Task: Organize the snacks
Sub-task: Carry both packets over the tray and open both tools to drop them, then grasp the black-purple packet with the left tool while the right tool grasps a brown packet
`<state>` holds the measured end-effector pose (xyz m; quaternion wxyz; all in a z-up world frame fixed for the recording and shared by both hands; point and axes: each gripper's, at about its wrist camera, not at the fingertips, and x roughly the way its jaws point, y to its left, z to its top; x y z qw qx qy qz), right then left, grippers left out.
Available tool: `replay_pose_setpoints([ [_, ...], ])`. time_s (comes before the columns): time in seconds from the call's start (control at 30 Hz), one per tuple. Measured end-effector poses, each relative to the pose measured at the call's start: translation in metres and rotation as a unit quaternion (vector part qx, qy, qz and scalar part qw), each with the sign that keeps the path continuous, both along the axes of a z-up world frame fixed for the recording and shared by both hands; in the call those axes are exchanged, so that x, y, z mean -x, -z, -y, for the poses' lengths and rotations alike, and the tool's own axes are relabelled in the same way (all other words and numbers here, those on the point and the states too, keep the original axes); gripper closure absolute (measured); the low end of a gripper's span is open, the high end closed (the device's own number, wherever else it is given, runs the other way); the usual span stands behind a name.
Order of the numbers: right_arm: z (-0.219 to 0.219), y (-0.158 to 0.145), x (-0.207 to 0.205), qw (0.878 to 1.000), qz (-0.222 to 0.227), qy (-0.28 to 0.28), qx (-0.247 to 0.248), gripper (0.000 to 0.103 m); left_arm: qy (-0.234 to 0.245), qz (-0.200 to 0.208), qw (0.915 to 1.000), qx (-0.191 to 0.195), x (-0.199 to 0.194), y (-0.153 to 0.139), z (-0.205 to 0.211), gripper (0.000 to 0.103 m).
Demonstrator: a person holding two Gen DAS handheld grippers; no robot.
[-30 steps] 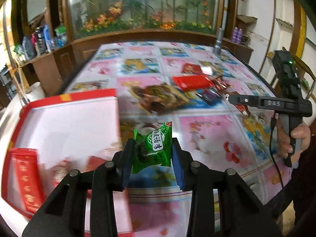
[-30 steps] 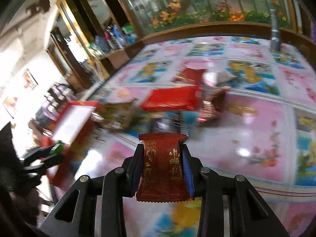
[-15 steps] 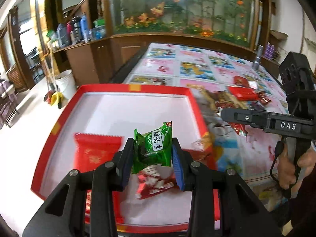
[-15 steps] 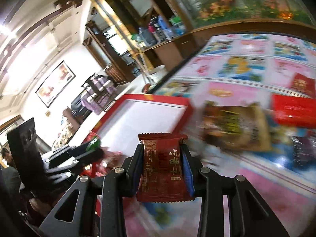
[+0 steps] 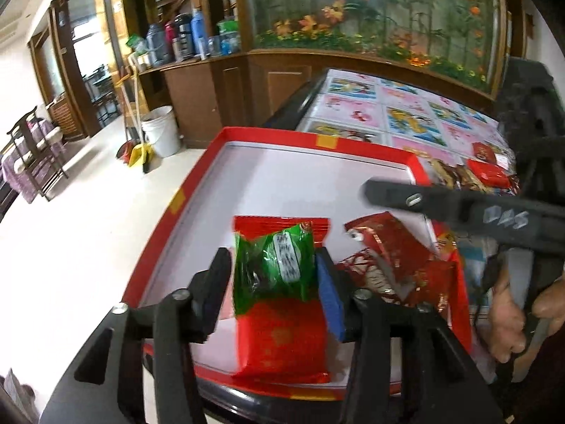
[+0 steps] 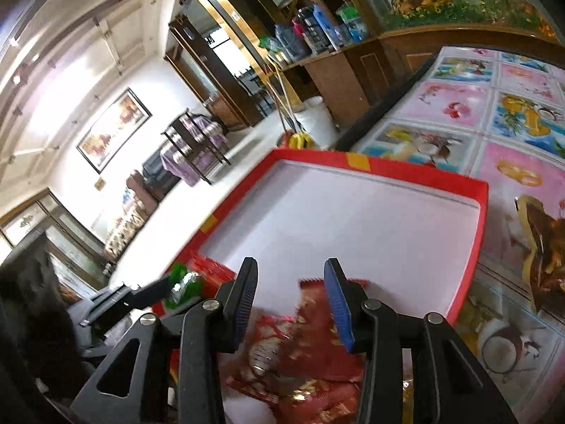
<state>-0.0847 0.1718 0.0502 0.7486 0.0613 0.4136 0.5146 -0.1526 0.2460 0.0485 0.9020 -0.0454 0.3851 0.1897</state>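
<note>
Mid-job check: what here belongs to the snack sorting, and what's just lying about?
Job:
- green snack in left gripper
- red tray
- red packets under open right gripper
- loose snacks on table

Lying about:
- white bucket
- bottles
- fish tank

The shallow red cardboard tray with a white floor [image 5: 197, 176] sat at the left end of the table covered in a pictured plastic cloth [image 6: 522, 120]. In its near part lay a flat red foil packet [image 5: 282, 339], with crinkled dark-red foil wrappers [image 5: 392, 258] to its right. More loose snack packets [image 5: 487, 173] lay on the cloth beyond the tray's right wall.
</note>
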Motion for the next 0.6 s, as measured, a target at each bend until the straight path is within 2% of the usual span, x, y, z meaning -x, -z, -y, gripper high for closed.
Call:
replay_pose_setpoints([
  [0.03, 0.006, -0.003, -0.001, 1.000, 0.006, 0.004, -0.010, 0.060, -0.005, 0.000, 1.0000, 0.003, 0.001, -0.001, -0.002, 0.044],
  [0.17, 0.034, -0.009, -0.014, 0.998, 0.014, 0.051, -0.027, 0.057, 0.000, 0.006, 1.0000, 0.001, -0.001, -0.006, 0.004, 0.043],
  [0.3, 0.085, -0.013, -0.032, 0.994, 0.024, 0.101, -0.024, 0.055, 0.046, 0.010, 0.9988, -0.014, -0.015, -0.014, 0.035, 0.039],
  [0.4, 0.143, -0.014, -0.054, 0.988, 0.017, 0.153, -0.033, 0.052, 0.089, 0.008, 0.9958, -0.022, -0.031, -0.017, 0.065, 0.038],
  [0.6, 0.261, -0.007, -0.096, 0.964, -0.011, 0.263, -0.028, 0.048, 0.153, -0.013, 0.9873, -0.040, -0.069, -0.019, 0.118, 0.038],
])
